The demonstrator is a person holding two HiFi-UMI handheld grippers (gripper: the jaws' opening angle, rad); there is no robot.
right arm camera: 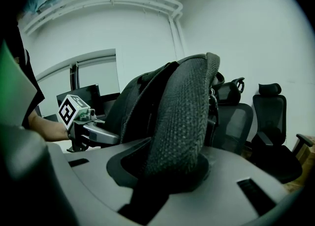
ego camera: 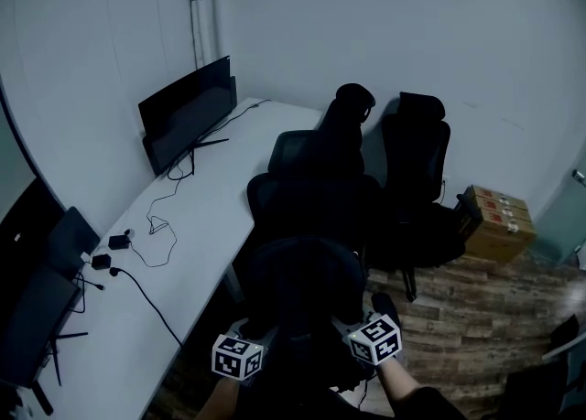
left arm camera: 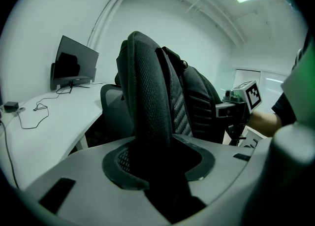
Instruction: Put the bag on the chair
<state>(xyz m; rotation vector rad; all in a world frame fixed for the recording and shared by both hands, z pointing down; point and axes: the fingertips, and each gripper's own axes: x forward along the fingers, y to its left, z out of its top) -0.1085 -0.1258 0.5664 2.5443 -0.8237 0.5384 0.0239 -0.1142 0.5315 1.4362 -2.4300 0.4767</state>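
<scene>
— Underfoot, wooden floor; along the left, white desk. Nearest the camera?
— Side by side, left gripper and right gripper, each pinched on a padded mesh strap: left strap and right strap.
— Truly gripped, or merely lying between the jaws?
— Gripped: jaws pressed in on the padding from both sides in each gripper view, so neither spread wide nor fully together.
— Position of the bag?
— Black backpack hanging from the two grips, just ahead of the grippers, long axis roughly upright, straps turned toward the person.
— Relation governing the coming move?
— Directly beyond the bag, nearest chair. Close, but contact impossible to judge in this darkness. Neither hand clearly nearer to it. Probably a two-handed carry straight forward, then a lowering onto the seat, with both grips held until the bag's weight rests there.
— Farther back?
— Second chair beside the first, cardboard box near the wall, monitor at the desk's far end.
</scene>
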